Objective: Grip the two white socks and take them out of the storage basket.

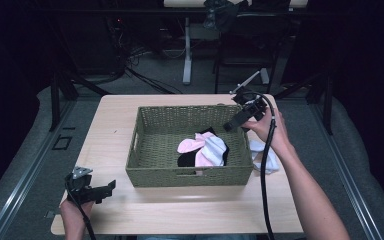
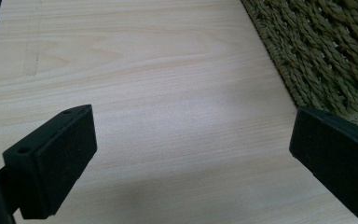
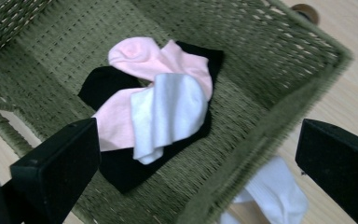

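White sock (image 1: 265, 159) lies on the counter (image 1: 110, 135) at the basket's (image 1: 190, 177) 3 o'clock; right hand-held gripper (image 1: 237, 120), jaws spread and empty above the basket, must descend to pinch it, while the left hand-held gripper (image 1: 105, 189) rests spread.

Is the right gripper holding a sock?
No, the right gripper is open above the basket, and the socks lie loose inside it.

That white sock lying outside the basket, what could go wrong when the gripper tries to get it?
The white sock lies tight against the outside wall of the basket, so the right gripper, its jaws wide open above the rim, might snag the woven wall or nudge the basket instead. It might also pinch just a fold, and the sock could slip out. The left gripper sits open on the table beside the basket, not bracing it, so the basket could slide.
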{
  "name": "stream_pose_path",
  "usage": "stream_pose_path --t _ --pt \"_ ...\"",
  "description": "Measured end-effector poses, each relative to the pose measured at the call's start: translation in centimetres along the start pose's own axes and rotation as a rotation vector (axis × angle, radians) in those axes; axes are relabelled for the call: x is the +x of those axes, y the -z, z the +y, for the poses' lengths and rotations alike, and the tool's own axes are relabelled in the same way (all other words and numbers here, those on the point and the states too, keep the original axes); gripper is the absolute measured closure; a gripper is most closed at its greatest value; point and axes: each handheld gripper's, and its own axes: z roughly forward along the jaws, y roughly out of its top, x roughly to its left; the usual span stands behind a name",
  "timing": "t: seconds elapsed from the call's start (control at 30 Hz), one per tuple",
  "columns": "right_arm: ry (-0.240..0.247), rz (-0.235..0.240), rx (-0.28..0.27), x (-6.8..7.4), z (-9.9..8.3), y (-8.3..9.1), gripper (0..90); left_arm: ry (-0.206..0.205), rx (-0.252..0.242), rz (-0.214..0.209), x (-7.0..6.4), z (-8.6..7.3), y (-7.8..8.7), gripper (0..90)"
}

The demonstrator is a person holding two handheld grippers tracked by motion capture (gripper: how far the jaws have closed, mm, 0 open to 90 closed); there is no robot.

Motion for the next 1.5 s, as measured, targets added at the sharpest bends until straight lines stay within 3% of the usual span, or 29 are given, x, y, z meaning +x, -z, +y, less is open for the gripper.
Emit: stream_pose_path --t 0.3,0.5,0.67,0.9,1.27,1.4,1.5 --pt "0.021 0.039 0.027 1.8 1.3 -2.4 0.5 -0.001 -0.006 -0.001 -0.1 0.0 -0.1 0.7" --pt "0.035 0.057 0.057 2.1 1.6 -3.7 1.7 -0.004 0.004 -0.007 0.0 0.0 0.0 0.7" --pt "0.037 0.066 0.081 2.3 1.6 -4.7 5.8 0.009 -0.015 -0.013 0.1 0.0 0.0 0.2" --pt "0.012 0.081 0.117 2.2 1.1 -7.0 15.4 0.006 -0.012 -0.012 0.0 0.0 -0.1 0.2" --pt "-0.032 0.044 0.139 2.0 -0.3 -10.6 44.0 0.003 -0.004 -0.013 -0.1 0.0 -0.1 0.2" --pt "-0.024 0.033 0.180 1.9 -0.4 -11.7 49.0 0.000 -0.005 -0.014 -0.1 0.0 -0.2 0.3" --pt "-0.029 0.028 0.196 2.0 -0.4 -12.5 59.6 0.002 -0.003 -0.012 -0.1 0.0 -0.2 0.3"
